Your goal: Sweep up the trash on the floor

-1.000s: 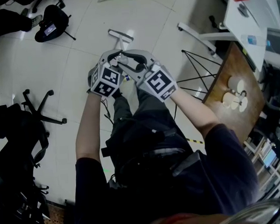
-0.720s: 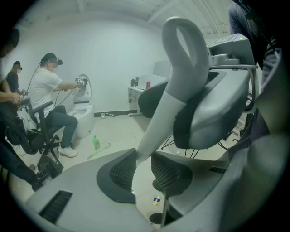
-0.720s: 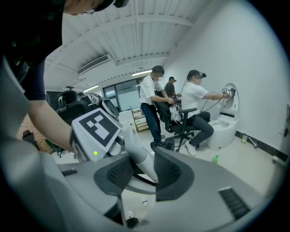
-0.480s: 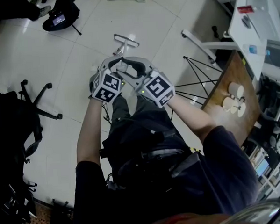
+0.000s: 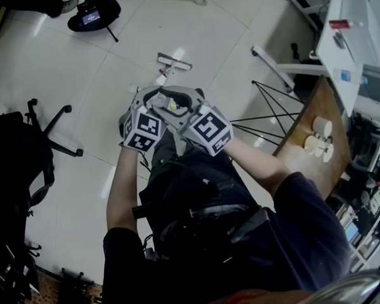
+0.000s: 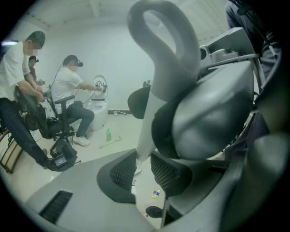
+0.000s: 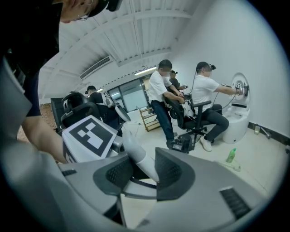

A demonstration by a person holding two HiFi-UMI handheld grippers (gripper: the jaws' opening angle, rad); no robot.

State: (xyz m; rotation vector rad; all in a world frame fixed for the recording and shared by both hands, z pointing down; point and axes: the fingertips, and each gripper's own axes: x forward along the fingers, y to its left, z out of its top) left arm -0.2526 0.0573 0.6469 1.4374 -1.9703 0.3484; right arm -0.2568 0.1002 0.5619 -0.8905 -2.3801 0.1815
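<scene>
Little of the sweep looks done. Both grippers share the broom handle (image 6: 148, 129), and the broom head (image 5: 172, 62) sits on the floor at 12 o'clock from them. A small scrap of trash (image 6: 155, 193) lies loose on the tiles just past the jaws, near a dark shoe (image 6: 154, 211). No gathered pile or dustpan shows. A green bottle (image 7: 231, 155) also lies farther off, at 12 o'clock; whether it counts as trash I cannot tell.

The left gripper (image 6: 143, 174) pinches the handle between both pads. The right gripper (image 7: 144, 174) has just been easing its jaws apart. The handle stands between them, leaning on one pad, with a dark gap at the other. I judge this a regrip, so the main strokes and the collecting are left to do.

Open tile runs from 10 to 1 o'clock, which gives the broom room ahead. The edges are tighter:
- A chair base (image 5: 52, 127) sits at 9 o'clock.
- Wire table legs (image 5: 270, 115) are close at 3 o'clock.
- A white desk foot (image 5: 275, 62) lies at 2 o'clock.

Wide strokes to the right risk snagging those legs.
</scene>
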